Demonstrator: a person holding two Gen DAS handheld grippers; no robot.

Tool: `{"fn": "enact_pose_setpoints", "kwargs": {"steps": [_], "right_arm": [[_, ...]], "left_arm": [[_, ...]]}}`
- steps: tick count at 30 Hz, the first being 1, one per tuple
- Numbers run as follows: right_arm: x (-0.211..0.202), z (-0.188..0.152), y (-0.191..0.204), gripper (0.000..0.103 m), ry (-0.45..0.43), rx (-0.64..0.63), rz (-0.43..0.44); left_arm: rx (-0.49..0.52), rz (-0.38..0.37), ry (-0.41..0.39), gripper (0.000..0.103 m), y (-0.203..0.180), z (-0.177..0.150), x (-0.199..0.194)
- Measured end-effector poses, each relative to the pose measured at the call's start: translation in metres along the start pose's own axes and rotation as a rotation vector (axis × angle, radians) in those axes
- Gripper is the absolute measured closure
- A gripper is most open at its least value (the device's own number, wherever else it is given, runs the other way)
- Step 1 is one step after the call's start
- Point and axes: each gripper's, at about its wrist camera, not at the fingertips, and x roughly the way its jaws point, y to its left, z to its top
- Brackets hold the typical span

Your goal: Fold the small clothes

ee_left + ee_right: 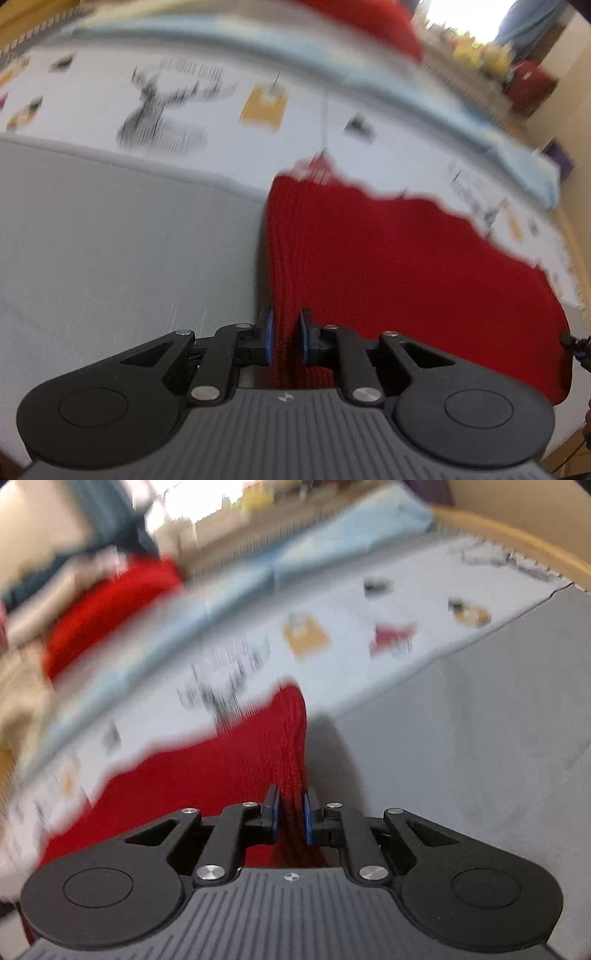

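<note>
A red knitted garment point(388, 258) hangs stretched between my two grippers above a grey surface point(110, 240). My left gripper point(286, 336) is shut on the garment's left edge, the knit pinched between its blue pads. In the right wrist view the same red garment point(207, 775) spreads to the left. My right gripper point(291, 816) is shut on its right edge. Both views are blurred by motion.
A white printed cloth with a deer figure point(162, 110) and small pictures point(306, 635) lies beyond the grey surface. A light blue cloth point(332, 539) runs along its far side. Another red item point(110, 605) sits at the back, near cluttered furniture.
</note>
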Motion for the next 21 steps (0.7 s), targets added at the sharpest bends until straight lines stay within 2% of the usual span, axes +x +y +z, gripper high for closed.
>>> {"fn": "enact_pose_setpoints", "kwargs": {"steps": [2,4,6,7,9,10,11,13,14,19,21], "right_arm": [[0.008,-0.009,-0.002,0.084,0.080,-0.037,-0.114],[0.002,-0.012,-0.001,0.082,0.055,-0.072,-0.159],[-0.011,-0.012,0.001,0.082,0.004,-0.098,-0.165],[-0.019,-0.014,0.000,0.082,-0.012,-0.110,-0.152],[-0.026,-0.018,-0.003,0.082,-0.006,-0.125,-0.099],[-0.027,-0.020,-0.007,0.082,0.023,-0.131,-0.077],[-0.023,-0.023,-0.007,0.082,0.075,-0.140,-0.065],[-0.007,-0.030,-0.009,0.081,0.177,-0.182,-0.106],[-0.003,-0.033,-0.009,0.081,0.196,-0.208,-0.131],[-0.019,-0.026,-0.008,0.081,0.107,-0.178,-0.093],[-0.015,-0.028,-0.011,0.081,0.132,-0.180,-0.116]], "left_arm": [[0.013,0.026,0.000,0.087,0.001,-0.003,-0.003],[-0.006,-0.014,-0.032,0.087,0.004,-0.003,-0.014],[-0.022,-0.111,-0.041,0.079,0.004,-0.004,-0.025],[-0.006,-0.161,-0.029,0.076,0.003,-0.006,-0.028],[0.072,-0.212,0.032,0.074,-0.006,-0.012,-0.025],[0.134,-0.205,0.071,0.073,-0.014,-0.017,-0.019],[0.197,-0.161,0.110,0.073,-0.022,-0.022,-0.011],[0.312,-0.027,0.199,0.076,-0.033,-0.036,0.009],[0.330,-0.005,0.213,0.076,-0.036,-0.038,0.014],[0.232,-0.041,0.142,0.075,-0.033,-0.025,-0.001],[0.216,-0.029,0.157,0.075,-0.031,-0.024,0.000]]}}
